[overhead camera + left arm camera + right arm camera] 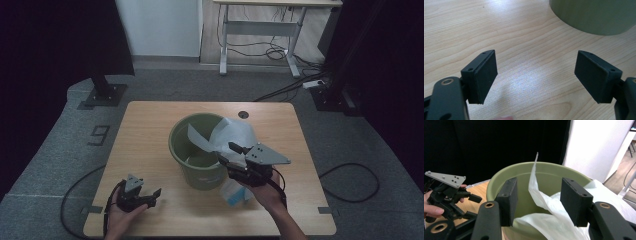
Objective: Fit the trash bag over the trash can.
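**Bag edge stands between the right jaws, over the bucket's near rim**

The right gripper (537, 202) hangs at the near rim of the green bucket (199, 170), and the white plastic bag (541, 197) lies straight ahead of its jaws and partly between them. A thin flap of the bag rises upright through the gap, closer to the left jaw than the right, its long edge running up and away from the jaws toward the bucket's far wall. The jaws stand roughly half open and, as far as I can judge, grip nothing yet; closing them here would likely catch the flap.

The bag is thin, crinkled and translucent white, draped over the bucket's right rim, with more of it bunched below and to the right of the jaws.

The left gripper (536, 77) is well apart from the bag, low over the wooden surface (499, 32). Its jaws are spread wide and empty, with the bucket's outer wall ahead and to their right. The right hand is plainly the nearer one.
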A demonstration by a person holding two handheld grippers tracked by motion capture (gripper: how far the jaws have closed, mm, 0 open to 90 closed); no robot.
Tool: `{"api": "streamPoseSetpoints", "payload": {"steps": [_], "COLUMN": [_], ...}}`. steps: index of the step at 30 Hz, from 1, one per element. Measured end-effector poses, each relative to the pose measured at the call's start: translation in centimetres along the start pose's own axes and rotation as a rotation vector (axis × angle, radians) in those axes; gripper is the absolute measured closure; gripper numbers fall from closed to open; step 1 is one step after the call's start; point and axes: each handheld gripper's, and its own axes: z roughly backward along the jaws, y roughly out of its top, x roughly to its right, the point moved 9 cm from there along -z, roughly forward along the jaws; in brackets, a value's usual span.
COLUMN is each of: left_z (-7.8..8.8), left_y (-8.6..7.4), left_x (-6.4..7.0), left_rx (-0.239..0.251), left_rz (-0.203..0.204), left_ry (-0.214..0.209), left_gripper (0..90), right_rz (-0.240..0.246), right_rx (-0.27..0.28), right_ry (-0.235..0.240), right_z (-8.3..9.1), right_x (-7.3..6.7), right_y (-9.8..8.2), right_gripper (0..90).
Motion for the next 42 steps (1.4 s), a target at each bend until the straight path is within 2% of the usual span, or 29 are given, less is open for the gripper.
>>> {"api": "streamPoseSetpoints", "payload": {"steps": [4,10,11,15,17,18,20,25,28,29,30,31,34,35,38,42], "left_z": [0.0,-0.1,-0.1,-0.1,-0.1,-0.2,-0.3,-0.4,-0.3,-0.3,-0.3,-0.3,-0.3,-0.3,-0.1,0.8], "left_y": [0.0,0.0,0.0,0.0,-0.1,-0.1,-0.2,-0.2,-0.2,-0.2,-0.2,-0.2,-0.2,-0.2,0.0,0.9], "left_x": [0.0,0.0,0.0,0.0,0.1,0.1,0.2,0.2,0.1,0.1,0.1,0.1,0.1,0.1,0.1,0.6], "left_rx": [-0.003,-0.001,0.000,-0.001,-0.004,-0.008,-0.009,-0.012,-0.012,-0.011,-0.010,-0.011,-0.011,-0.010,-0.004,0.026], "left_rz": [0.000,0.003,0.003,0.002,0.000,-0.001,0.000,-0.002,-0.004,-0.002,-0.001,-0.001,-0.003,-0.003,0.006,0.021], "left_ry": [-0.001,-0.001,-0.001,0.000,0.002,0.001,0.000,0.003,0.004,0.004,0.004,0.004,0.003,0.004,0.007,-0.010], "left_gripper": [18.1,18.1,18.2,18.1,18.2,18.1,18.2,18.2,18.2,18.2,18.2,18.2,18.2,18.2,18.5,19.5], "right_rz": [-0.001,0.002,-0.014,-0.027,-0.028,-0.059,-0.067,-0.100,-0.119,-0.125,-0.126,-0.126,-0.085,-0.074,-0.047,-0.038], "right_rx": [0.012,0.033,0.029,0.018,0.012,-0.010,-0.017,-0.056,-0.059,-0.064,-0.066,-0.066,-0.087,-0.098,-0.115,-0.086], "right_ry": [-0.010,-0.117,-0.134,-0.156,-0.188,-0.182,-0.185,-0.204,-0.224,-0.231,-0.244,-0.244,-0.277,-0.285,-0.305,-0.318], "right_z": [1.0,3.8,4.8,5.7,6.1,6.1,6.1,5.4,4.9,4.7,4.5,4.5,4.2,4.2,4.3,5.2], "right_x": [0.0,1.3,1.7,2.1,2.7,3.2,3.3,3.8,4.2,4.4,4.7,4.7,5.3,5.6,6.6,7.8], "right_y": [0.0,-0.2,-0.8,-2.1,-3.2,-4.5,-5.0,-7.7,-9.1,-9.7,-10.4,-10.4,-11.2,-11.4,-11.4,-9.6], "right_gripper": [42.9,33.6,31.6,29.1,28.3,27.9,27.7,27.9,32.1,34.9,43.1,43.1,61.2,69.7,87.5,88.6]}}
